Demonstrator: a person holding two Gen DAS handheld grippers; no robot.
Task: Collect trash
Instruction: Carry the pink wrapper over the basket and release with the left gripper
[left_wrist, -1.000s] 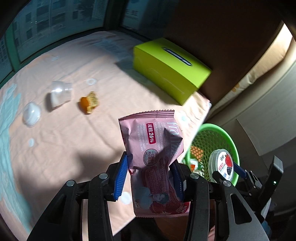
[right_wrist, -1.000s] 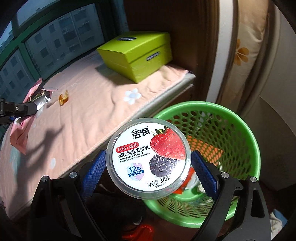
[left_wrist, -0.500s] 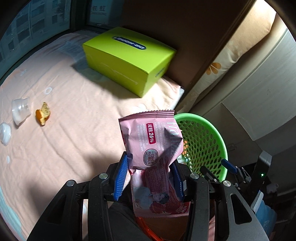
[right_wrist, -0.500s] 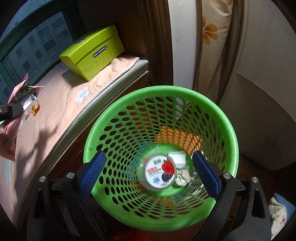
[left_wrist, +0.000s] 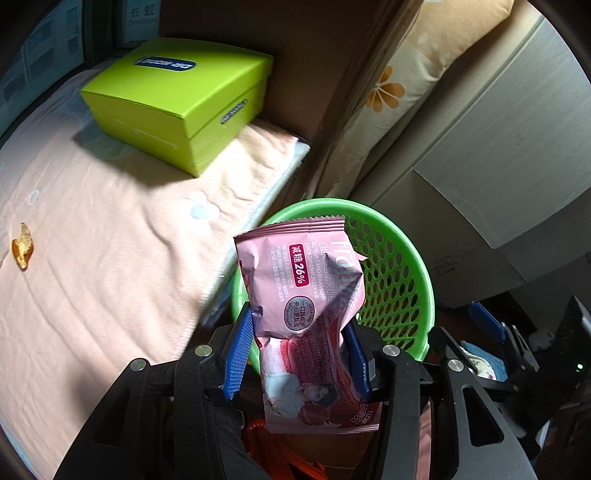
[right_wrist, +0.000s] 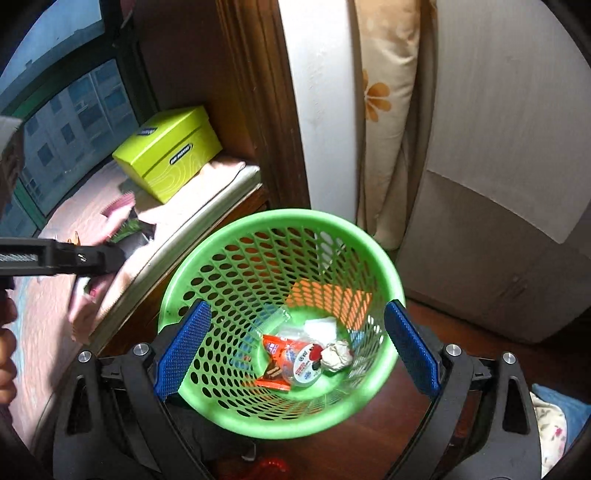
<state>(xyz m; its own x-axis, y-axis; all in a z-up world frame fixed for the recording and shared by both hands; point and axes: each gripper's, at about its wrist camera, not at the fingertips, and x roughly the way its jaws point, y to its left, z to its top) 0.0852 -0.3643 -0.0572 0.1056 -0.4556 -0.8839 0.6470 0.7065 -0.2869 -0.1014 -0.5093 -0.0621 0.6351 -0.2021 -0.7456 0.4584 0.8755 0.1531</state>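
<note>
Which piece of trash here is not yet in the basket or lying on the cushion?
The pink cookie wrapper, between the opening left gripper jaws; other pieces lie inside the green basket.

Between the left claw's blue pads (left_wrist: 240, 350) a pink wrapper (left_wrist: 306, 291), behind it a green perforated basket (left_wrist: 402, 266), up-left a lime-green box (left_wrist: 177, 107) on peach flower-printed cloth (left_wrist: 110, 258).

Pink cookie wrapper (left_wrist: 310, 295) reads "减糖 26%" in a red band, with "FLAVOR SANDWICH COOKIE" in small print beside it, and "NEW" near the bottom edge. Lime-green box (left_wrist: 177, 107) carries dark label plates on lid and front; their lettering is too small to read.
</note>
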